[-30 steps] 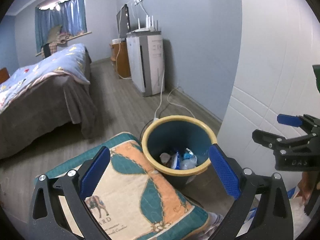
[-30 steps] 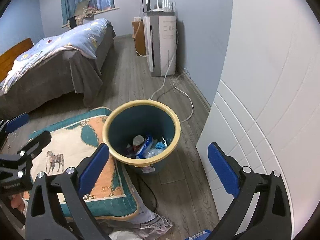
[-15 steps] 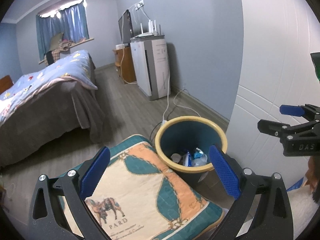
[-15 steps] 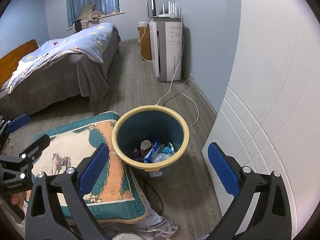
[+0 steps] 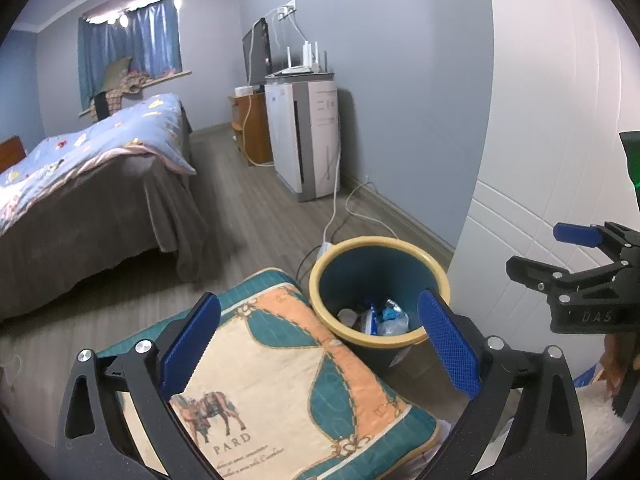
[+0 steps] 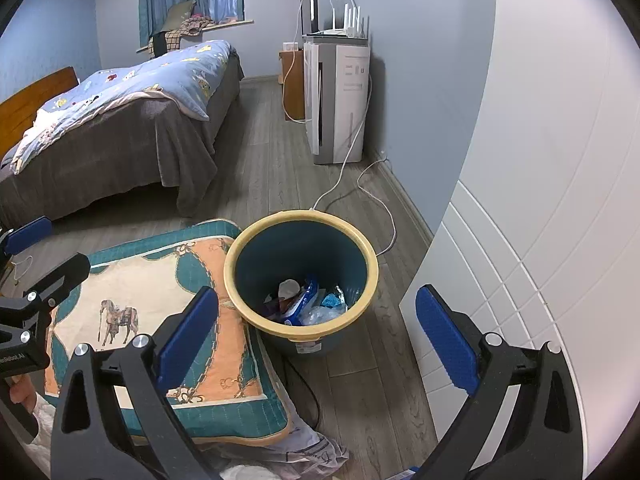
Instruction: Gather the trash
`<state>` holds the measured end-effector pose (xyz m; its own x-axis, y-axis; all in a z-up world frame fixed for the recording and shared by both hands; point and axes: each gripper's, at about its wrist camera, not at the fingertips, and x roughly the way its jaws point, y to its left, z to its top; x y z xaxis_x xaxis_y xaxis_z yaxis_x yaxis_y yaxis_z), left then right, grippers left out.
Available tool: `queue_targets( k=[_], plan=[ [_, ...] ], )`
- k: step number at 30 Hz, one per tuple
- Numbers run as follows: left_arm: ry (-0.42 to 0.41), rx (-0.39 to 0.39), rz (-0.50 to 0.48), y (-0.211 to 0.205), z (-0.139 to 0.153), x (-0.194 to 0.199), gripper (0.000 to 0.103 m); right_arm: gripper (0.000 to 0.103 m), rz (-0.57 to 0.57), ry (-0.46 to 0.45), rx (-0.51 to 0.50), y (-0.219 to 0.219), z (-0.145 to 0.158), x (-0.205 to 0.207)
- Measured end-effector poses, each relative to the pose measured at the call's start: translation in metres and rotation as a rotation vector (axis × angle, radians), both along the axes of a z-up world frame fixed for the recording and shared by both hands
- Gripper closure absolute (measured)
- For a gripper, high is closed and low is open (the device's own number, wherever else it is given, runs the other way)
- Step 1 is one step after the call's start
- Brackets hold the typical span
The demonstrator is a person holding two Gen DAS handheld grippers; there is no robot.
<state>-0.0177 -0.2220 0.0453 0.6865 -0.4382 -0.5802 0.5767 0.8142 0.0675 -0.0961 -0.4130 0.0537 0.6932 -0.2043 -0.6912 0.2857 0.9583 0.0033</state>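
A teal trash bin with a yellow rim [image 5: 376, 242] [image 6: 300, 216] stands on the wood floor beside a white panelled wall. Wrappers and crumpled trash [image 5: 376, 316] [image 6: 308, 304] lie at its bottom. My left gripper [image 5: 320, 344] is open and empty, held above a patterned cushion [image 5: 280, 380] just left of the bin. My right gripper [image 6: 316, 340] is also open and empty, above the bin's near side. Each gripper shows in the other's view: the right gripper [image 5: 544, 252] at the right edge, the left gripper [image 6: 52, 248] at the left edge.
The cushion [image 6: 140, 304] touches the bin's left side, with crumpled plastic [image 6: 312, 448] under its near corner. A bed [image 6: 120, 128] fills the left. A white appliance [image 6: 336, 96] stands by the blue wall, its cable [image 6: 348, 184] trailing past the bin. The white wall [image 6: 540, 240] bounds the right.
Both grippers have drawn back and up from the bin, which now sits lower and farther right in the left wrist view. Both stay open and empty.
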Motion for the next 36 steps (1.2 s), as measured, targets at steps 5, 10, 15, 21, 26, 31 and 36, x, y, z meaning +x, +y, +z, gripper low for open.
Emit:
queue_targets(
  k=[5, 10, 15, 21, 26, 31, 36],
  plan=[
    [-0.004, 0.003, 0.002, 0.0004, 0.0011, 0.0, 0.005, 0.006, 0.0, -0.001, -0.003, 0.0011, 0.0008, -0.0002],
    [-0.004, 0.004, 0.005, 0.0004, 0.0011, -0.0004, 0.005, 0.006, 0.002, -0.003, -0.009, 0.0002, 0.0031, -0.0017],
    [-0.008, 0.004, 0.004, 0.0011, 0.001, -0.0004, 0.005, 0.006, 0.003, -0.003, -0.01, 0.0005, 0.0028, -0.0016],
    [-0.004, 0.002, 0.005, 0.002, 0.0012, 0.0001, 0.005, 0.006, 0.002, -0.002, -0.01, 0.0012, 0.0027, -0.0017],
    [-0.006, 0.003, 0.005, 0.0016, 0.0014, -0.0004, 0.005, 0.006, 0.003, -0.001, -0.01, 0.001, 0.0028, -0.0016],
    [-0.003, 0.001, 0.002, 0.002, 0.0009, -0.0009, 0.005, 0.006, 0.005, 0.0, -0.012, 0.0002, 0.0029, -0.0015],
    [-0.007, 0.005, 0.001, 0.0001, -0.0001, -0.0022, 0.005, 0.006, 0.006, 0.001, -0.011, -0.0019, 0.0026, -0.0015]
  ],
)
